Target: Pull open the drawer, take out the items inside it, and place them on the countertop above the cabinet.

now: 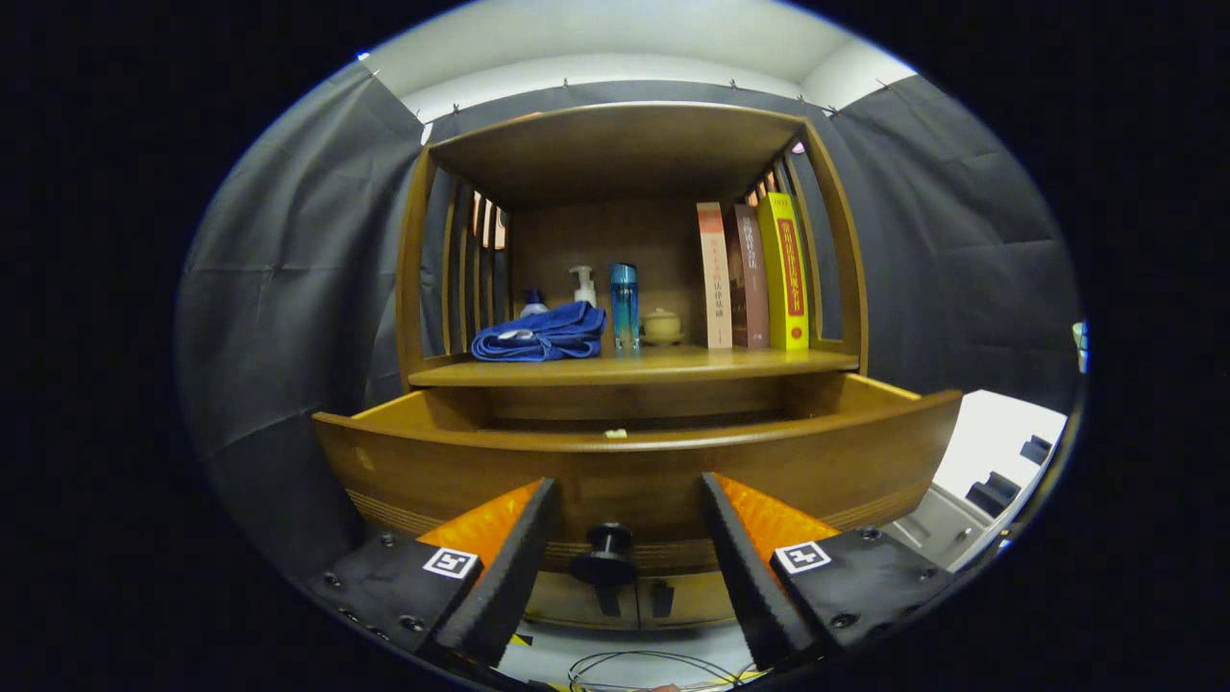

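Drawer knob between wide-open gripper fingers

Countertop with cloth, books

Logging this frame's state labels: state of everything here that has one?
drawer: pulled open
drawer knob: between the fingers, not gripped
gripper: open
blue cloth: folded, on the countertop
books: upright
blue bottle: upright
pump bottle: upright
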Demonstrator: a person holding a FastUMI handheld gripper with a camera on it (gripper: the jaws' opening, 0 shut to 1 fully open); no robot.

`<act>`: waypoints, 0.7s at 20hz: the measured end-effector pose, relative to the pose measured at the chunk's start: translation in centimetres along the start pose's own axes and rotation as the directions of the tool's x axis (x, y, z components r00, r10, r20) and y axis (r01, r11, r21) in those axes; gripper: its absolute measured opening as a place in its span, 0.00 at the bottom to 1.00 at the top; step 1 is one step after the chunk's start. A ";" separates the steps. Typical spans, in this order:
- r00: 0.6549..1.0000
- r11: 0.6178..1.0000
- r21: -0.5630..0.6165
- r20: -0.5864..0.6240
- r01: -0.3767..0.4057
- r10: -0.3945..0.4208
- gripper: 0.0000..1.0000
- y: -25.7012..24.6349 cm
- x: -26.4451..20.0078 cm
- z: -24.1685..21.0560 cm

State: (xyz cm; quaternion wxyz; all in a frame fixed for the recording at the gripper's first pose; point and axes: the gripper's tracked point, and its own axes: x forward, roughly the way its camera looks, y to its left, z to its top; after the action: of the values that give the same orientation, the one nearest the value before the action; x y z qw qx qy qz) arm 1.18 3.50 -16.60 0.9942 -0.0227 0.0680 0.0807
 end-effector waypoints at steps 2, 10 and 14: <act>1.000 1.000 -0.001 0.019 -0.001 0.001 0.97 -0.3 -0.2 2.6; 0.980 0.981 -0.140 -0.166 -0.134 0.110 0.97 1.7 8.6 8.4; 0.882 0.973 -0.124 -0.456 -0.193 0.116 0.98 3.1 12.8 1.7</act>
State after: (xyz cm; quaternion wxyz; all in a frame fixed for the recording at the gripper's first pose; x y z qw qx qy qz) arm 13.39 8.65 -16.81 0.9370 -0.1178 0.2885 0.1580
